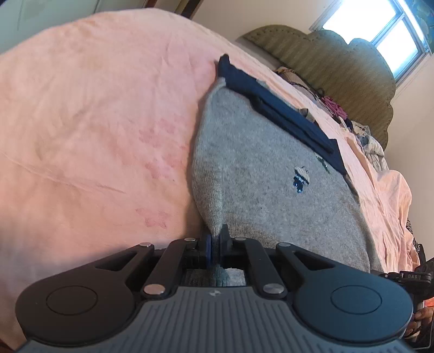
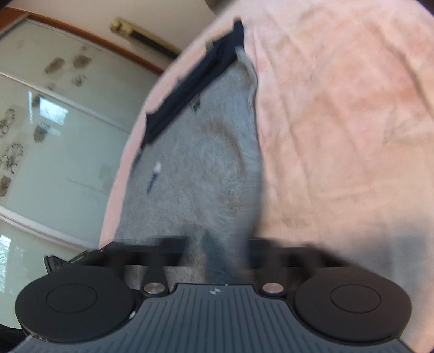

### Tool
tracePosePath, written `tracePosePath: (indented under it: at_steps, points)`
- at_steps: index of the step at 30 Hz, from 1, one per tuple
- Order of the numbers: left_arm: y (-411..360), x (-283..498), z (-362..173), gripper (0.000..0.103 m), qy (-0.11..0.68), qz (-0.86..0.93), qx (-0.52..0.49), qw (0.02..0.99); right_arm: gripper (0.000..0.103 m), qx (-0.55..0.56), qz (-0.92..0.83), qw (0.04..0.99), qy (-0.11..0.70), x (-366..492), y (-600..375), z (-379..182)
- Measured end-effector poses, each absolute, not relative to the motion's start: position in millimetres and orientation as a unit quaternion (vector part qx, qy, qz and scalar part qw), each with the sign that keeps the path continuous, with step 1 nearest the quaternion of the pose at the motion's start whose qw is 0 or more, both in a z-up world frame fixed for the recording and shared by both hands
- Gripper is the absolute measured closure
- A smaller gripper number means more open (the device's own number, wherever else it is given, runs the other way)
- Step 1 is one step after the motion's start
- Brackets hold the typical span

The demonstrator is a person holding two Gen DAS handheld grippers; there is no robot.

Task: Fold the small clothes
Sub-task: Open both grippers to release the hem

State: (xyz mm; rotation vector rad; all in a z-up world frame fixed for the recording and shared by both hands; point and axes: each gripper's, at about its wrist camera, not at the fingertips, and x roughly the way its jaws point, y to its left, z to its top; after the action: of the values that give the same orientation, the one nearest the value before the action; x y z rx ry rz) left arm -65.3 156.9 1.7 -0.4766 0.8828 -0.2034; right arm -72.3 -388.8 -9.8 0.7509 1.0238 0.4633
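A bedroom: a bed spread with a pink sheet (image 1: 89, 114) fills both views, with an olive padded headboard (image 1: 325, 59) and a bright window (image 1: 379, 24) beyond it in the left wrist view, and pale wardrobe doors (image 2: 54, 135) off the bed's edge in the right wrist view. A loose heap of other laundry (image 1: 350, 119) lies by the headboard.

The task's thing, a small grey knitted sweater (image 1: 271, 190) with a dark navy band (image 1: 282, 116) at its far end and a little embroidered figure (image 1: 299, 177) on its front, lies flat on the sheet. From either tool it stretches away toward twelve o'clock, so its long axis runs straight ahead of both.

The left gripper (image 1: 215, 241) is closed on the sweater's near edge, its blue pads pinching a raised ridge of knit. The right gripper (image 2: 217, 249) is blurred; its jaws read as closed, with grey cloth bunched between them, so it most likely holds the near edge too.

Both hands sit about equally near, at the garment's six o'clock end. The fold, as I judge it, means carrying that edge forward toward the navy band.
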Motion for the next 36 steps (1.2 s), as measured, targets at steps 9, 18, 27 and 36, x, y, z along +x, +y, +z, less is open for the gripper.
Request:
tracePosePath:
  at_steps: [9,18,27,36]
  points:
    - [171,-80,5,0.093,0.42,-0.09,-0.205,0.879,0.093,0.357,0.183,0.793,0.458,-92,-416,-12]
    - [166,-111,-11,0.04,0.418,-0.186,-0.31,0.834,0.027,0.411,0.259,0.747,0.454,-126,-392,-8]
    - [164,-116,-4,0.096,0.456,-0.169,-0.2,0.851,0.093,0.313,0.247,0.758,0.516,-127,-369,0]
    - [210,-111,47,0.082,0.396,-0.156,-0.201,0.882,0.04,0.35,0.205,0.779,0.478,-124,-405,24]
